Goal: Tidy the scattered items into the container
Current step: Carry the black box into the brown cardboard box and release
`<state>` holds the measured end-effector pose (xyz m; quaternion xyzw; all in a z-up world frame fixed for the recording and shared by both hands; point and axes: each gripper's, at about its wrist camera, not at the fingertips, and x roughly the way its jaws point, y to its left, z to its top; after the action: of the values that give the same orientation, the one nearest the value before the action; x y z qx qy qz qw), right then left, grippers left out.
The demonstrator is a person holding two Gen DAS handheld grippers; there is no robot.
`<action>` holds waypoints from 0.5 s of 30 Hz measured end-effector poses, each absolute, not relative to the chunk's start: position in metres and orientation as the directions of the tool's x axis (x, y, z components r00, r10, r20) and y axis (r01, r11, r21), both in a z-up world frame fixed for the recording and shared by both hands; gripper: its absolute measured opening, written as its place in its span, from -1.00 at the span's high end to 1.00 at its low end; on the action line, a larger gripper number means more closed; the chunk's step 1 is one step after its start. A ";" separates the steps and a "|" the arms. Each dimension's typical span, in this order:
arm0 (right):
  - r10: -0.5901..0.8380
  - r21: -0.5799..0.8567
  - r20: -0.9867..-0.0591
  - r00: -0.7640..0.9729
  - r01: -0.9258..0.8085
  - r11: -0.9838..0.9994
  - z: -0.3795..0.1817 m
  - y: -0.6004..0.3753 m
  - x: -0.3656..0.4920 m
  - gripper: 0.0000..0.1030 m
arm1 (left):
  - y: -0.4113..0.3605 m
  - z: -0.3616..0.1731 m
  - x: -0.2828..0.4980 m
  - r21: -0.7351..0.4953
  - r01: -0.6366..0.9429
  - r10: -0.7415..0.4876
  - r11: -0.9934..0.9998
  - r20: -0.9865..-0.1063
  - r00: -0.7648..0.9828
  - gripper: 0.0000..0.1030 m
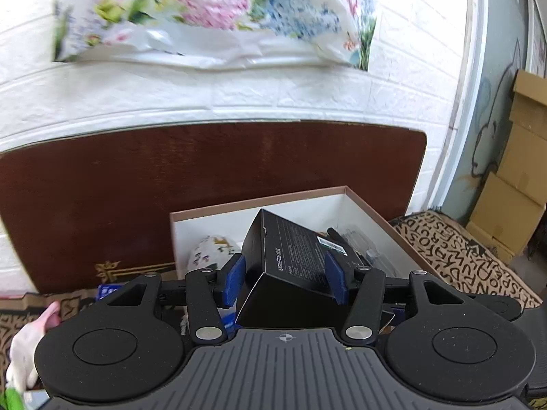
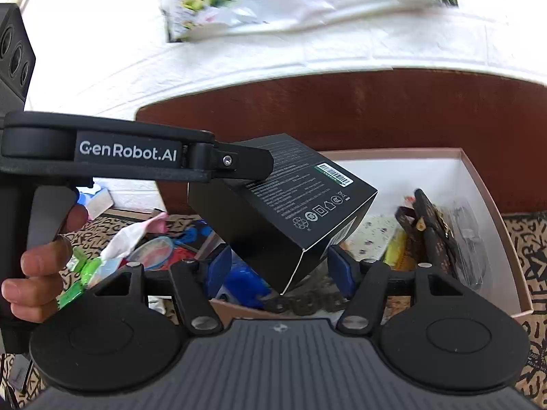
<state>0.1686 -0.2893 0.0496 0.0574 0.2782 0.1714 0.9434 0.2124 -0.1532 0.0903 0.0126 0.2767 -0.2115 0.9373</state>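
We see a black carton (image 1: pixel 290 259) gripped between the blue pads (image 1: pixel 234 280) of the left gripper (image 1: pixel 285 278), tilted, one corner low, hanging just ahead of the fingers and above the open pink-rimmed container (image 1: pixel 369 205). White print on its side reads "UGREEN"; the top face carries fine lines of text too small for us to read, a green-and-white barcode sticker, and, in the right wrist view, a row of recycling and disposal symbols. From that view the left gripper comes in from the left with "GenRobot.AI" on its arm, and a hand (image 2: pixel 37 273) wraps its grip. The right gripper (image 2: pixel 282 270) stands below the carton with its jaws spread and clasping nothing; the carton's lower corner hangs in the gap, clear of both pads as far as we can tell. Beyond the right gripper, inside the container, we make out a floral-print pouch (image 1: pixel 212 249), a dark patterned case (image 2: pixel 434 225), something yellow and clear plastic wrapping, all partly hidden. To the left of the right gripper, scattered items (image 2: pixel 157 249) lie on a letter-patterned cloth (image 1: pixel 478 256), blurred and overlapping: green packets, a pink-white cloth, blue pieces. Behind stands a brown board (image 1: pixel 205 177) with gold ornament.
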 end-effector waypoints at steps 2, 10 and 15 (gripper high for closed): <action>0.353 0.215 -0.529 0.772 -0.280 0.936 0.046 -0.295 0.181 -0.31 | -0.160 0.086 0.226 -0.088 0.413 -0.393 0.907 -0.534 0.749 -0.03; 0.319 0.201 -0.600 0.734 -0.247 0.948 0.035 -0.306 0.231 -0.31 | -0.175 0.070 0.276 -0.106 0.419 -0.404 0.902 -0.552 0.730 -0.06; 0.293 0.168 -0.626 0.723 -0.241 0.956 0.033 -0.307 0.259 -0.31 | -0.176 0.062 0.307 -0.151 0.396 -0.409 0.906 -0.558 0.722 -0.10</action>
<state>0.2588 -0.3068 0.0326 0.0375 0.3435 0.1438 0.9273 0.3071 -0.1758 0.0623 -0.0104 0.3032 -0.2168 0.9279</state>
